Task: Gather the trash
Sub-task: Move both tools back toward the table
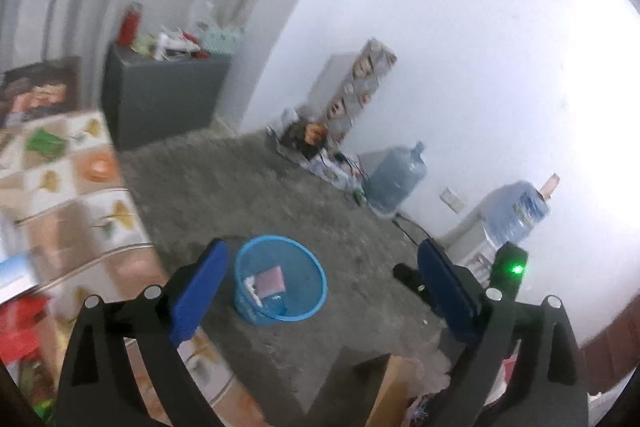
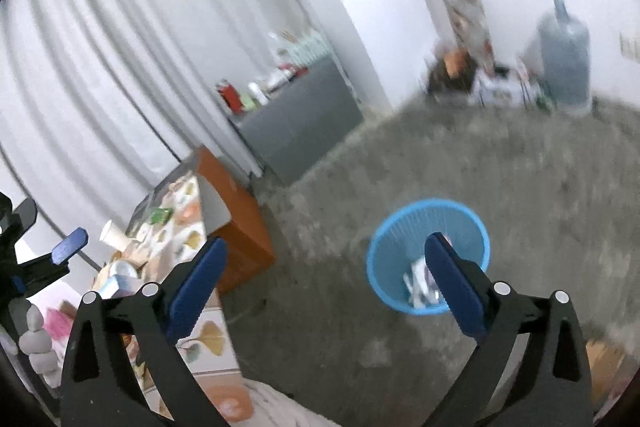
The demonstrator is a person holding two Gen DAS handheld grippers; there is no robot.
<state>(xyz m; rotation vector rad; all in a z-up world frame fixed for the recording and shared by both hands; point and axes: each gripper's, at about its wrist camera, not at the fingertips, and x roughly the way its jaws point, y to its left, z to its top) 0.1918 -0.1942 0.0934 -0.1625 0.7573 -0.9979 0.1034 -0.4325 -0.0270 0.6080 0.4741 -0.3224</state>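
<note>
The round blue mesh plastic wastebasket (image 1: 280, 281) was seen low-centre on grey floor, scraps inside. Both the left gripper (image 1: 320, 291) and right gripper (image 2: 326, 285) were spread wide, empty. A white paper cup (image 2: 113, 235) on the patterned table (image 2: 208, 331) was shown only in the right view, lower left.

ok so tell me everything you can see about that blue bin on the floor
The blue bin is a round, open-topped basket that narrows toward its base, apparently plastic with finely slotted walls. It stands upright on the grey floor, beside the table with the patterned cloth. Inside lie a pinkish packet and some white scraps. No gripper touches it.
</note>
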